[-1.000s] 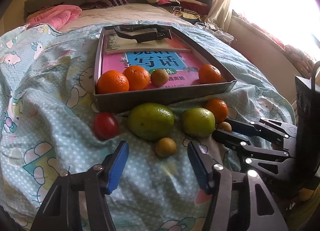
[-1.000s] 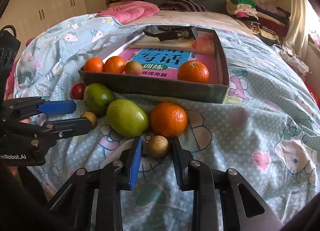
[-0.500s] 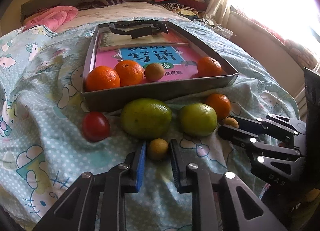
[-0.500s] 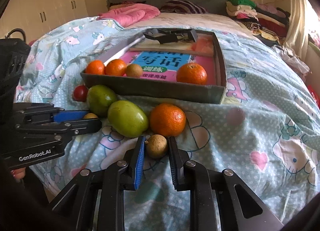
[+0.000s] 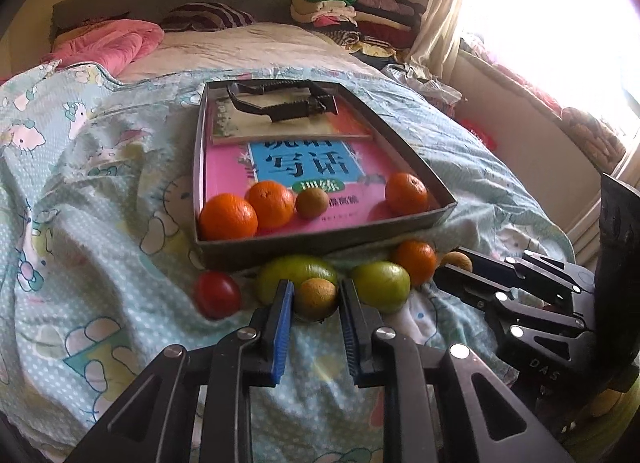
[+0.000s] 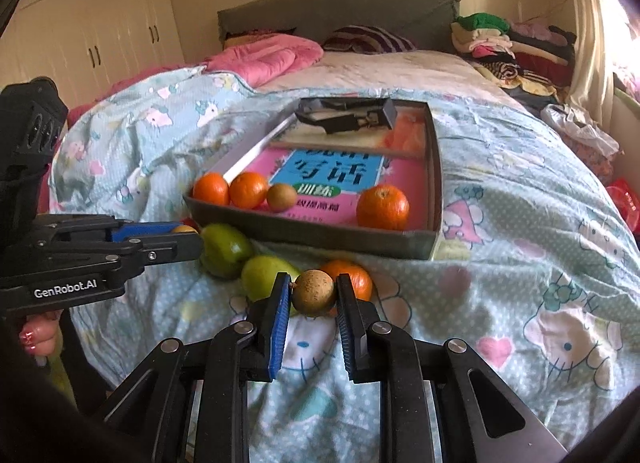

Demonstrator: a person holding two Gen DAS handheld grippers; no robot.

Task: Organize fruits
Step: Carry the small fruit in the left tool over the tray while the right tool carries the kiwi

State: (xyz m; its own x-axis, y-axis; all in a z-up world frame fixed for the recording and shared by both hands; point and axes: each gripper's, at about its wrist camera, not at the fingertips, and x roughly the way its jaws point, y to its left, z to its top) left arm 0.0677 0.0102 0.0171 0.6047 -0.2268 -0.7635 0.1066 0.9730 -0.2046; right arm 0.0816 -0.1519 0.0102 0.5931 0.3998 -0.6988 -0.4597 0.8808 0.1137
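My left gripper (image 5: pixel 316 289) is shut on a small brown round fruit (image 5: pixel 316 299), held just above the bedspread in front of two green fruits (image 5: pixel 382 283). My right gripper (image 6: pixel 313 283) is shut on a second brown fruit (image 6: pixel 313 293), lifted clear of the cover. Each gripper also shows at the edge of the other's view. The grey tray (image 5: pixel 320 243) holds three oranges (image 5: pixel 228 217) and one brown fruit (image 5: pixel 312 203) on a pink book. A red tomato (image 5: pixel 218 295) and an orange (image 5: pixel 414 261) lie on the bedspread before the tray.
A black clip tool (image 5: pixel 280 105) lies on a second book at the tray's far end. Pink quilt (image 6: pixel 264 57) and pillows sit at the headboard, folded clothes (image 6: pixel 504 43) at the back right. A person's fingers (image 6: pixel 38 337) hold the left gripper's handle.
The left jaws closed from wide open onto the small brown fruit. The right jaws tightened on theirs. Both grippers have risen, lifting the fruits off the bedspread.
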